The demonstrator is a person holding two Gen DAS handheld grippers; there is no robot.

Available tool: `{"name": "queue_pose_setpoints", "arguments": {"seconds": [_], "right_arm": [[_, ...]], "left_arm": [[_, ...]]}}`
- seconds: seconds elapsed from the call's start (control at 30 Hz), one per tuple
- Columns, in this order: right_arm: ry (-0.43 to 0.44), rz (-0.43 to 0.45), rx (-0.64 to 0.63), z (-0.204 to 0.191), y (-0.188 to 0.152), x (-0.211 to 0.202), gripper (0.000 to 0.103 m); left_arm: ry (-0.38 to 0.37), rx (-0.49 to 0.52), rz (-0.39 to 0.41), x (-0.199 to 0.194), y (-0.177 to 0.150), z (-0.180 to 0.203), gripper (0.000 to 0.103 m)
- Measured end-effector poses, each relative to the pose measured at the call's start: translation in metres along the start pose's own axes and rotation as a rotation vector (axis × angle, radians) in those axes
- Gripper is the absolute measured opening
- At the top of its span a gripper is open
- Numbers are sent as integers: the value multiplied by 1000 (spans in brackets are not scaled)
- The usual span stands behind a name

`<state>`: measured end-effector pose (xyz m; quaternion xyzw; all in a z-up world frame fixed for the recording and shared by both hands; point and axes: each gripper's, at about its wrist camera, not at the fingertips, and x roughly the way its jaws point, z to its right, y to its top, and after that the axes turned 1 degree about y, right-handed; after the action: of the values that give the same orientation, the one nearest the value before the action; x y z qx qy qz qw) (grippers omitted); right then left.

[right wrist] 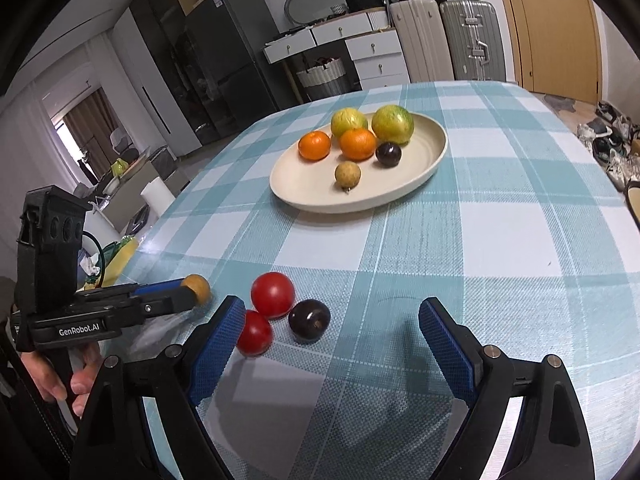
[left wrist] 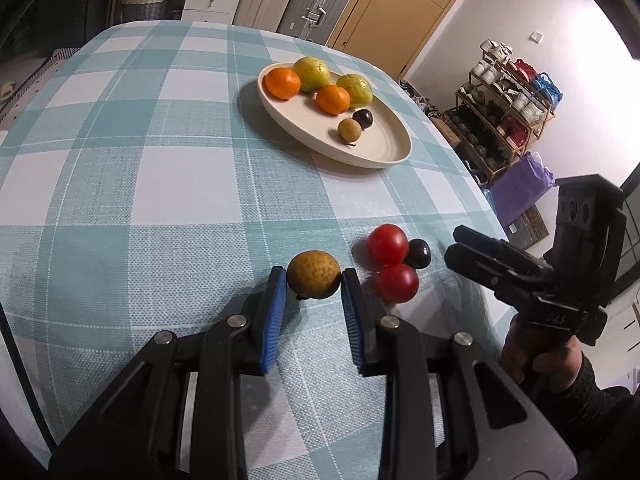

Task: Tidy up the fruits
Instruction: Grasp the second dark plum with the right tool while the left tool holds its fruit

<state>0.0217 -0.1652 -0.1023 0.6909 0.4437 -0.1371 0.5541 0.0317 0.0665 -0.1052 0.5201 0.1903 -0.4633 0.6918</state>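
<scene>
- Six fruits already sit on the cream oval plate (right wrist: 434,160), far on the bench (right wrist: 500,240): two yellow-green citrus, two tangerines (right wrist: 357,143), a dark plum (right wrist: 388,154) and a small tan longan (right wrist: 347,174).
- Four pieces are off the plate at the near edge of the bench, so I judge the sorting a little past halfway.
- The left hand-held gripper (left wrist: 314,278) has its blue pads on either side of a tan, speckled longan-like fruit (left wrist: 314,274); the pads touch or nearly touch its sides, and it looks clamped. Whether the fruit is lifted off the cloth I cannot tell.
- Just right of that fruit lie two glossy red tomatoes (left wrist: 387,244) touching each other, with a second dark plum (left wrist: 418,253) against them on the far right.
- The right hand-held gripper (right wrist: 332,328) has its fingers wide apart and holds nothing; in its own view the tomatoes lie by its left pad and the plum lies between the pads.
- The plate is smooth and matte with a low rim; the bench wears a woven teal-and-white check cloth.
- The citrus skins are dimpled, the plums smooth and shiny, the longans dull and rough.
</scene>
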Motion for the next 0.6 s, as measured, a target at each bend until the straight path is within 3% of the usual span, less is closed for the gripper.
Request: {"name": "queue_pose_setpoints", "arguments": {"seconds": [0.2, 0.6], "right_arm": [[15, -17, -24, -5, -1, 6, 78], [48, -50, -90, -17, -6, 15, 34]], "left_arm": [[1, -14, 9, -2, 4, -3, 25], [14, -38, 17, -2, 12, -11, 25]]}}
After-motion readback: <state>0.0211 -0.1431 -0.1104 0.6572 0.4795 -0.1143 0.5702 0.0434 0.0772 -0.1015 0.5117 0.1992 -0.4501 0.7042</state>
